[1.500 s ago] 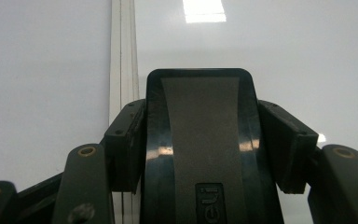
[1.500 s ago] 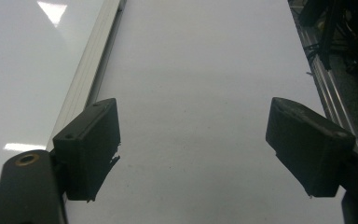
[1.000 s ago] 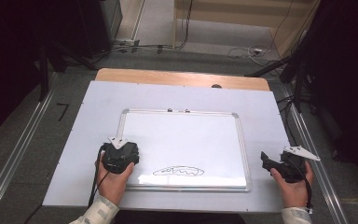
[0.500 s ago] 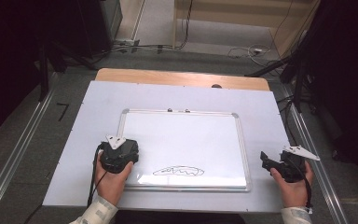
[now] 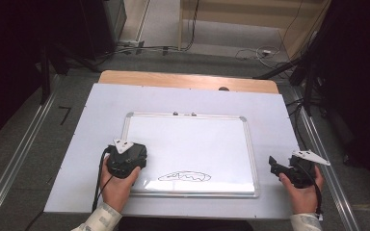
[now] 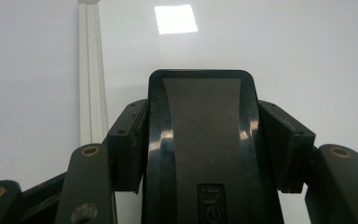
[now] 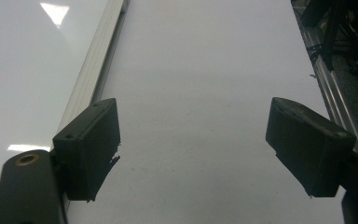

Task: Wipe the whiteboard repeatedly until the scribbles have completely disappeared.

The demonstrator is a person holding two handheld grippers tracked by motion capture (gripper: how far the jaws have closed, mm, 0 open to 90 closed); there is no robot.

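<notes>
Two grippers over white tabletop. Left gripper at the lower left corner of the silver-framed white whiteboard, jaws clamped on a black block-shaped eraser over the board. Black scribble near bottom edge. Right gripper jaws spread wide, empty, beside the board's right frame.

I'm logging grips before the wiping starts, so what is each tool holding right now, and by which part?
The left tool clamps a black whiteboard eraser by its two long sides, over the whiteboard. The right tool is open, holding nothing.
</notes>
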